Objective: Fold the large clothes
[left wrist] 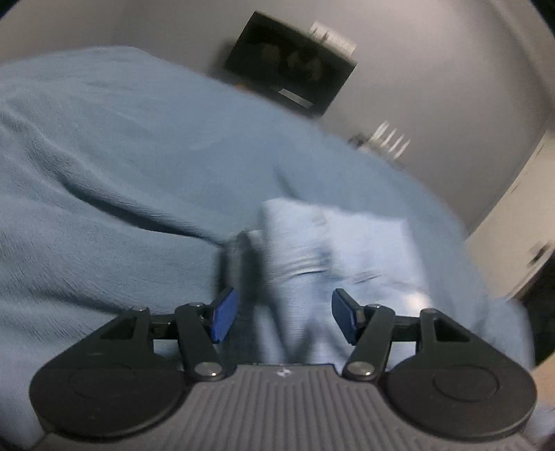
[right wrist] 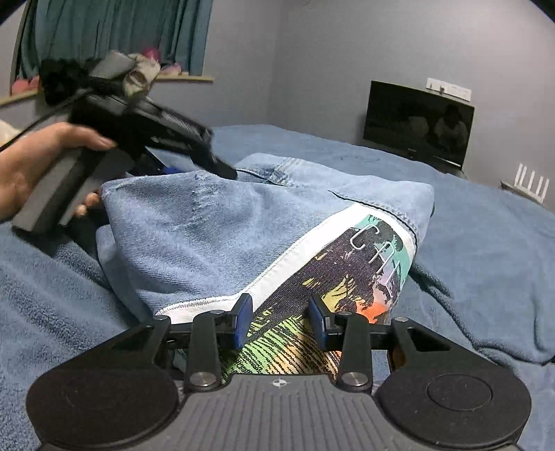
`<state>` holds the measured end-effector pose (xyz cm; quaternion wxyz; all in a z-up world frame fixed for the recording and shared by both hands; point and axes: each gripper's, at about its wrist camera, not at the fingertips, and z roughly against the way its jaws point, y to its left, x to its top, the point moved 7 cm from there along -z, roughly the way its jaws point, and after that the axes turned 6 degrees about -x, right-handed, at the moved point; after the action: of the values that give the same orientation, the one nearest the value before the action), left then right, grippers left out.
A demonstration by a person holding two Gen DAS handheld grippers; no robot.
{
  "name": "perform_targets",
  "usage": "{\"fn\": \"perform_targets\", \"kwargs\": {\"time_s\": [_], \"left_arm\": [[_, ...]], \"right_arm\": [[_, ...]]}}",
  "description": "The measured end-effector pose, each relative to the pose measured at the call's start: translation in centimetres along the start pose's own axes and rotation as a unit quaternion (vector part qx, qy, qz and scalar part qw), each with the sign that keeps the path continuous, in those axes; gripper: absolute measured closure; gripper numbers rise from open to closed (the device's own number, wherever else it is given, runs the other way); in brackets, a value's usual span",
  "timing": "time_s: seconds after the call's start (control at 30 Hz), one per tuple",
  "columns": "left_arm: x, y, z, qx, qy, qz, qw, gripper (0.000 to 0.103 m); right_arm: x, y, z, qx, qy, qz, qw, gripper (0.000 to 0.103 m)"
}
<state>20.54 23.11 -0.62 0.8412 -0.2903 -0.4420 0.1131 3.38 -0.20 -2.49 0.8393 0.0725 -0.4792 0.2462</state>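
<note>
Folding under way: a denim garment lies bunched on a bed covered by a blue blanket, its pale blue cloth doubled over on itself.
Garment detail: a white-edged printed panel with palm silhouettes, orange and green bands and white letters faces up along the side nearest the right gripper.
Right gripper: held low over the near edge of the printed panel, blue pads apart with the print showing between them; the pads do not press on the cloth.
Left gripper: seen from the right wrist camera at the far left corner of the garment, held in a person's hand, its black tip down at the denim's top edge.
Left gripper, own view: jaws stand apart, blue pads either side of a blurred fold of pale denim; the cloth rises between them, but neither pad is seen pressing on it.
Left wrist picture: heavily smeared, so the fold's exact edge cannot be told.
Bed: the blanket fills the foreground in both views, rumpled into ridges around the garment.
Background: a dark monitor stands beyond the bed against a grey wall; teal curtains hang over a sill at upper left.
</note>
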Motion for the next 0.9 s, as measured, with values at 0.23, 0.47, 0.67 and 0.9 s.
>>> {"fn": "perform_targets", "kwargs": {"time_s": [0.23, 0.47, 0.67, 0.9], "left_arm": [[-2.0, -6.1, 2.7, -0.002, 0.048, -0.051, 0.9975, 0.004], [-6.0, -4.1, 2.1, 0.119, 0.117, -0.121, 0.9785, 0.004], [-6.8, -0.7, 3.7, 0.112, 0.124, -0.047, 0.9848, 0.009], [-7.8, 2.1, 3.5, 0.082, 0.165, 0.028, 0.9825, 0.005]], "right_arm": [[-0.3, 0.1, 0.0, 0.001, -0.012, -0.004, 1.0, 0.063], [-0.2, -0.8, 1.4, 0.019, -0.015, -0.041, 0.999, 0.056], [0.1, -1.2, 3.3, 0.022, -0.038, -0.069, 0.997, 0.038], [0.3, -2.7, 3.8, 0.023, -0.027, -0.116, 0.993, 0.022]]}}
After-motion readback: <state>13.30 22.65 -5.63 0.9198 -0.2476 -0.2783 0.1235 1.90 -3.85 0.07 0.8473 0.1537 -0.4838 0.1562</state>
